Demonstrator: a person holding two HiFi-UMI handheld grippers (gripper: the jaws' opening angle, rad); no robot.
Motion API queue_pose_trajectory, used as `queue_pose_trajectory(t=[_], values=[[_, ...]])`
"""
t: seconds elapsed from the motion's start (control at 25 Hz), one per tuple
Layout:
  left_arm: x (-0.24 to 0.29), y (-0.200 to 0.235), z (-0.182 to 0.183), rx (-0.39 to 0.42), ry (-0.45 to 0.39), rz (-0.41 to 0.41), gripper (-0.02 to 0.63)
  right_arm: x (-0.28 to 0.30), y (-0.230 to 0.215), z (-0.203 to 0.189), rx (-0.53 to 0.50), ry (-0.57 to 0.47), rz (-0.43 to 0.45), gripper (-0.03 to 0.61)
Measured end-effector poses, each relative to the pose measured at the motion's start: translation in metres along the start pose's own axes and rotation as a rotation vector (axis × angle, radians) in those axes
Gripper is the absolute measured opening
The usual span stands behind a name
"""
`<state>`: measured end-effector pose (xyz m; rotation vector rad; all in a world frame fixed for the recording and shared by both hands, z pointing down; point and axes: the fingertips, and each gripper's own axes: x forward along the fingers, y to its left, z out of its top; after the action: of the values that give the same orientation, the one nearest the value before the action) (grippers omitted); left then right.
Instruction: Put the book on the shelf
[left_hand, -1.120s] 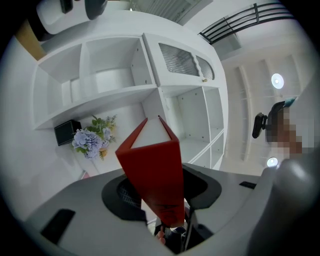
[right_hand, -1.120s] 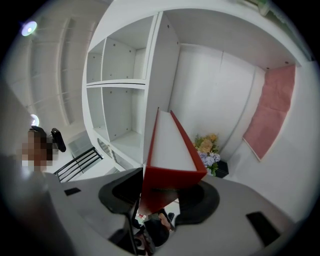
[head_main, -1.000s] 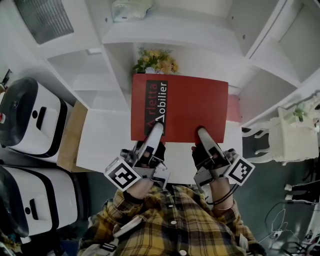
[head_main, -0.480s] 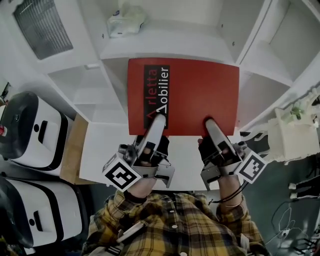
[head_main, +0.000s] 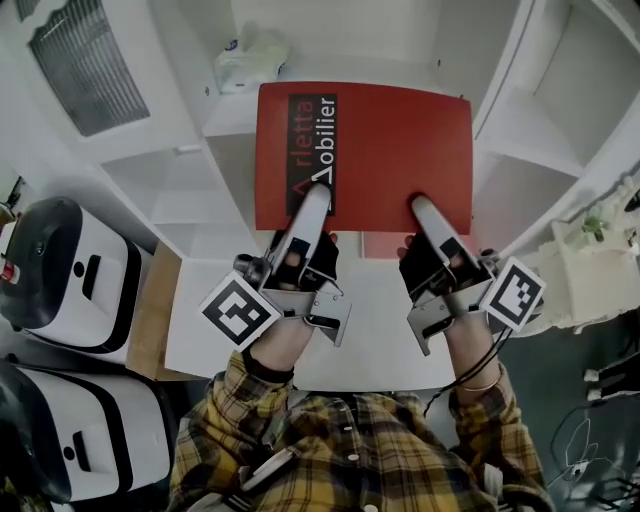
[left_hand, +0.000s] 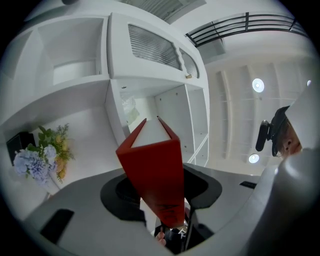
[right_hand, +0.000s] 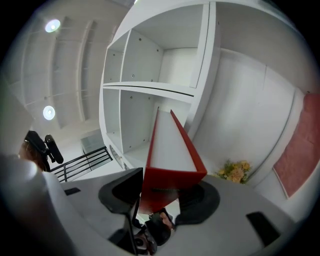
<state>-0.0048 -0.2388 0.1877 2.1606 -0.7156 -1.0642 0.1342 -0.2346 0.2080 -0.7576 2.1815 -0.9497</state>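
1. The left gripper (head_main: 312, 200) is clamped on the near edge of the red book (head_main: 390, 150), just below the printed title. Its jaws have just opened a shade further, yet the pads bear on the cover with the edge between them.
2. The right gripper (head_main: 425, 205) grips the same near edge, to the right of the left one. Its jaws are apart only by the book's thickness.
3. The book hangs in the air, cover up, carried by both grippers alone. I see it touching nothing else. Its far edge points at the white shelf unit (head_main: 520, 130).
4. The unit's compartments ahead stand open. A pale packet (head_main: 250, 55) lies on a far shelf, left of the book. A bunch of flowers (left_hand: 42, 155) sits in a lower compartment on the left.
5. I judge the pick-up and lift as done.
6. Placement is outstanding, as no part of the book is inside a compartment yet. What is left is to line it up with an opening, slide it in and release both grips.
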Motion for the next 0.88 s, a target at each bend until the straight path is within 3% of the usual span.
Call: queue_pose_trajectory(t=[0.28,0.52,0.72,0.88], values=[[0.000,-0.001,0.001,-0.001,0.002,-0.019,0.201,0.000,0.000,-0.001,-0.011,0.007,0.027,0.199],[0.000,0.006,0.006,-0.091,-0.053,-0.028,0.198,0.004,0.006,-0.005,-0.070,0.073,0.089,0.213],[0.028,0.006,0.024,-0.119,-0.097,-0.019,0.198,0.022,0.009,0.004,-0.057,0.136,0.148,0.283],[0.034,0.013,0.026,-0.144,-0.111,-0.002,0.198,0.026,0.011,0.002,-0.117,0.205,0.173,0.307]])
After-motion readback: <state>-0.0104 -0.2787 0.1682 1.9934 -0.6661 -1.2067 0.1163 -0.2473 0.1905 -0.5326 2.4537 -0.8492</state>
